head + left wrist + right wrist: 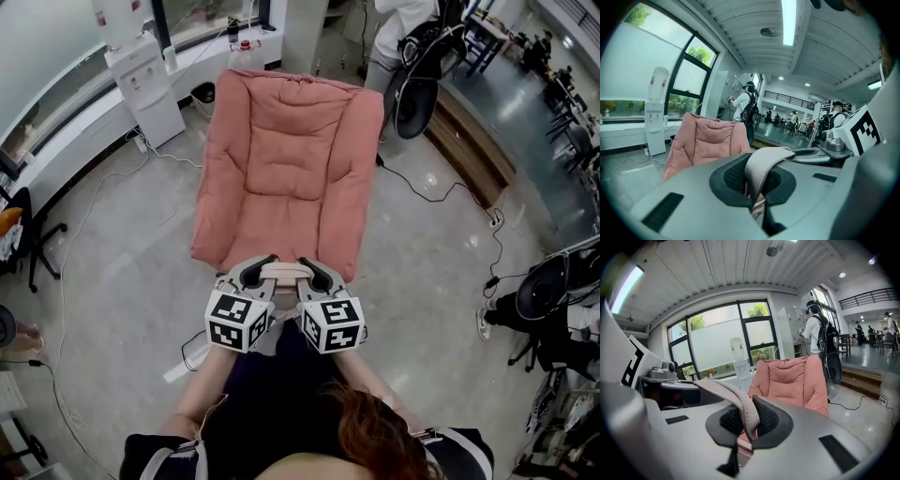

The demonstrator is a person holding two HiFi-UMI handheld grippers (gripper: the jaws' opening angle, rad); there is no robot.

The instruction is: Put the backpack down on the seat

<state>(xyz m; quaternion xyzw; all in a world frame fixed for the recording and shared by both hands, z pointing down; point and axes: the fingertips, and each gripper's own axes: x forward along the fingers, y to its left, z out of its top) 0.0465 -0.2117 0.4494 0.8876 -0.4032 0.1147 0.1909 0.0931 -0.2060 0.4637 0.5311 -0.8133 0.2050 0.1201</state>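
Note:
A beige backpack strap [284, 272] runs between my two grippers. My left gripper [255, 268] is shut on its left end and my right gripper [314, 270] on its right end. A dark mass [277, 384] below them, between the forearms, looks like the backpack's body. The pink padded seat [291, 159] lies just beyond the grippers, its near edge almost under them. In the left gripper view the strap [761, 164] loops over the closed jaws with the seat [708, 140] ahead on the left. In the right gripper view the strap [740, 406] sits likewise, seat [792, 380] ahead.
A white water dispenser [145, 80] stands left of the seat's back. A black fan [417, 94] and a standing person [398, 28] are at its far right, by a wooden step [469, 141]. Cables [441, 197] cross the floor. An office chair [28, 234] stands at left.

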